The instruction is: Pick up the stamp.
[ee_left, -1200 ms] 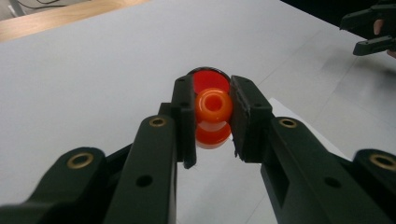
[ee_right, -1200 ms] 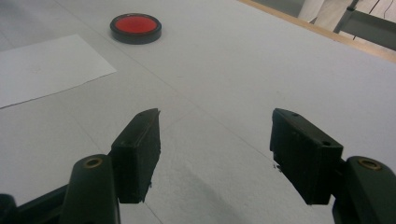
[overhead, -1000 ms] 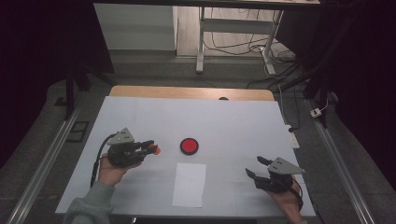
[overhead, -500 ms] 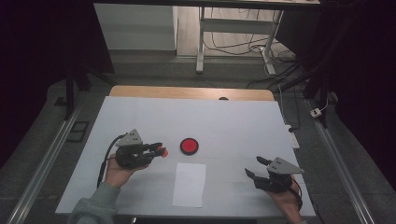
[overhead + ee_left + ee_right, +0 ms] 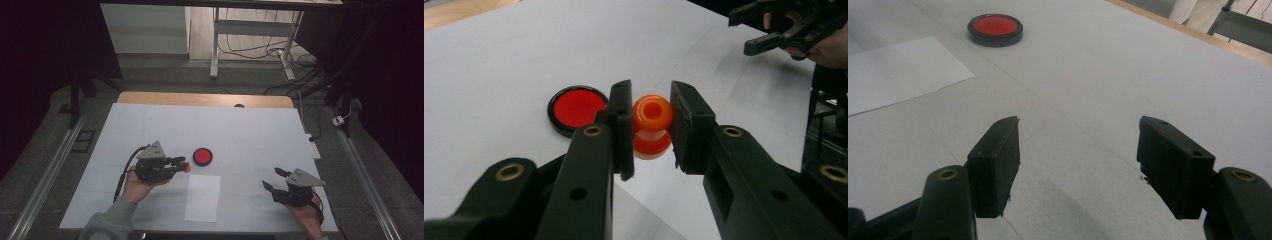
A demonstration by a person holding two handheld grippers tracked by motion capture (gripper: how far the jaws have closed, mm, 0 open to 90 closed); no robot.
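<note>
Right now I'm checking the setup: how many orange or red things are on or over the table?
2. An orange stamp-like knob is clamped in the left hand-held gripper; a round red ink pad lies on the table beyond the white paper.

left gripper (image 5: pixel 183 165) held level in the left hand (image 5: pixel 134 183), jaws clamped close together, cable trailing behind it, sleeved forearm behind, right gripper (image 5: pixel 273 180) well apart opposite, held low in the right hand (image 5: pixel 305 214), jaws spread wide

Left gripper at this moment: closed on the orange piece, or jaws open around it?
Closed on it. In the left gripper view, both jaws of the left gripper press the sides of the orange piece, which is off the table.
</note>
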